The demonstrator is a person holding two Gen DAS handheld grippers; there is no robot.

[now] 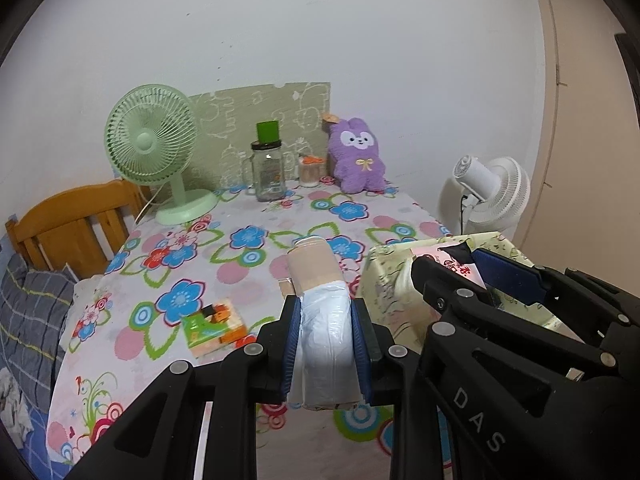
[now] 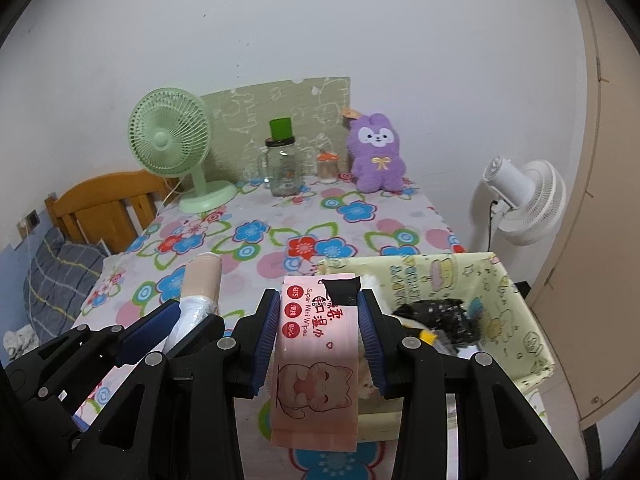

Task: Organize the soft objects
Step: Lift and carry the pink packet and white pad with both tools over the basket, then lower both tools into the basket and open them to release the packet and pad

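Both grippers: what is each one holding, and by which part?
The left gripper clamps a roll of bags across its white near end. The right gripper clamps a pink wipes pack by its long sides, near the middle.

Left gripper: matt black plastic, blue ribbed pads, shiny metal pivot pins. It clamps a roll with a glossy, crinkled white film end and a matt beige wrap. Right gripper: same build, clamped on a smooth pink wipes pack, slight sheen. Storage box: printed fabric-look walls. Tablecloth: matt floral cloth. Plush toy: fuzzy purple pile.
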